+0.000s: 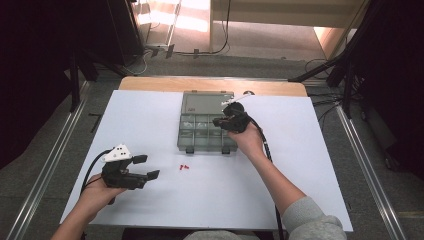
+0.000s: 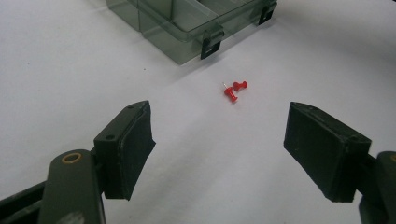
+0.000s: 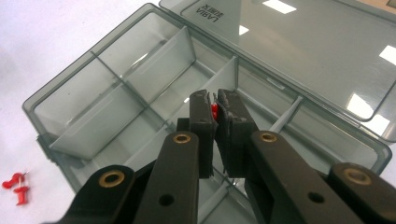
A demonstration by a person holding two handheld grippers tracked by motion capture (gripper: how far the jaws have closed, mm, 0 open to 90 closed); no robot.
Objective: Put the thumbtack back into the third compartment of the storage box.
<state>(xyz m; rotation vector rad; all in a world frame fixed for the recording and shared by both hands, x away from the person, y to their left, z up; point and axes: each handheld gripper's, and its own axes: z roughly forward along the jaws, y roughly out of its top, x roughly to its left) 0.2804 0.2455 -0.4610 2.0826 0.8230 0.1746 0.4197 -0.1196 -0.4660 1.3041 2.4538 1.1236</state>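
A grey see-through compartment box (image 1: 186,135) (image 3: 65,88) lies open at the middle back of the white sheet, its lid (image 3: 303,51) folded away. My right gripper (image 1: 218,121) (image 3: 215,107) hovers over the box's compartments, shut on a red pushpin (image 3: 214,110) pinched between its pads. Two more red pushpins (image 1: 184,167) (image 2: 235,90) (image 3: 16,186) lie loose on the sheet in front of the box. My left gripper (image 1: 146,166) (image 2: 219,140) rests low at the front left, open and holding nothing, pointed at those pins.
The box's front wall (image 2: 187,44) carries two black latches (image 2: 211,43). The white sheet (image 1: 150,115) covers a wooden table (image 1: 150,82). Black stands and cables stand on the floor around the table edges.
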